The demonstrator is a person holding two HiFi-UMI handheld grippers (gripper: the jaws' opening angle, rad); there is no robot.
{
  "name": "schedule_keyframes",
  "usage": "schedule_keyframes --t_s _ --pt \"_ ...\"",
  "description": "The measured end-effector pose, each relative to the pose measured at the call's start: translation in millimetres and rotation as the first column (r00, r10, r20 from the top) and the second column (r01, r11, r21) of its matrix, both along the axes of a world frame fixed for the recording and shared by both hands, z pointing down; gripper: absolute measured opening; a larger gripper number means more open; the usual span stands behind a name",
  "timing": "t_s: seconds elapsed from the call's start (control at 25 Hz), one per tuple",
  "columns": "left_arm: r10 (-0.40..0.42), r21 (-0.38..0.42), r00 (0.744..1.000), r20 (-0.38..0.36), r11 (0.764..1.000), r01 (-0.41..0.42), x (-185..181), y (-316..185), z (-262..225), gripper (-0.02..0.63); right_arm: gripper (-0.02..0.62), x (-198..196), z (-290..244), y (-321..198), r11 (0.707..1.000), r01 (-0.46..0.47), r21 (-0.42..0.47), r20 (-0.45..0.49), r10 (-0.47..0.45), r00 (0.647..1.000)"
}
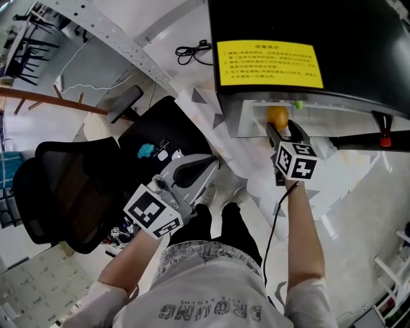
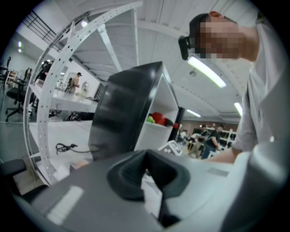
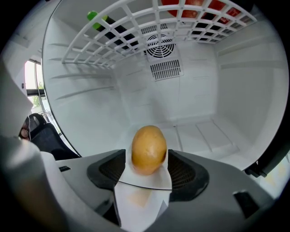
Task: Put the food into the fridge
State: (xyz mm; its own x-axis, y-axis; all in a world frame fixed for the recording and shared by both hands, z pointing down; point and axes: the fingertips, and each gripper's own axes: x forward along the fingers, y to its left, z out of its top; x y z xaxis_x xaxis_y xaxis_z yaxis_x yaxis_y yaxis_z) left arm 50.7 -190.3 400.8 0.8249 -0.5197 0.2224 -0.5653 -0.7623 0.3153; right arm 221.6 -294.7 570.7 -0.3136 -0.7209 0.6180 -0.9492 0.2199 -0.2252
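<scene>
A yellow-brown potato [image 3: 148, 149] is pinched between the two jaws of my right gripper [image 3: 147, 164], which is shut on it. That gripper [image 1: 282, 125] reaches into the opening of the black fridge [image 1: 307, 38], with the potato [image 1: 277, 116] just inside its white lower compartment [image 3: 195, 131]. Above it runs a white wire shelf [image 3: 136, 31] carrying red food [image 3: 190, 9] and a green item [image 3: 93, 16]. My left gripper [image 1: 208, 164] hangs back by my legs, away from the fridge, its jaws together with nothing between them [image 2: 146, 174]. In its view the fridge [image 2: 127, 113] stands open with red food [image 2: 157, 118].
A black office chair [image 1: 64, 186] stands to my left. A black cable [image 1: 192, 51] lies on the floor beside the fridge. A white perforated frame [image 1: 122, 38] runs across the far left. The fridge door edge [image 1: 365, 138] juts out on the right.
</scene>
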Motion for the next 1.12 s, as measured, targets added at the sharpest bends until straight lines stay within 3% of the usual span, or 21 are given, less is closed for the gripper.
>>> schedule_keyframes --t_s 0.64,0.92,1.0,1.12 --pt "0.053 0.042 0.998 -0.022 0.998 -0.052 3 15 -20 0.008 0.261 6 -57 38 0.996 -0.043 0.084 0.051 0.039 0.998" --pt "0.079 0.061 0.996 -0.035 0.995 -0.077 0 22 -30 0.008 0.186 3 -94 61 0.987 -0.061 0.145 0.082 0.049 0.995" --pt "0.087 0.066 0.995 -0.039 0.994 -0.084 -2 24 -33 0.008 0.129 -1 -106 66 0.984 -0.068 0.166 0.106 0.051 0.993" --pt "0.095 0.071 0.994 -0.049 0.993 -0.091 -5 26 -37 0.008 0.115 -9 -123 74 0.978 -0.07 0.194 0.124 0.046 0.991"
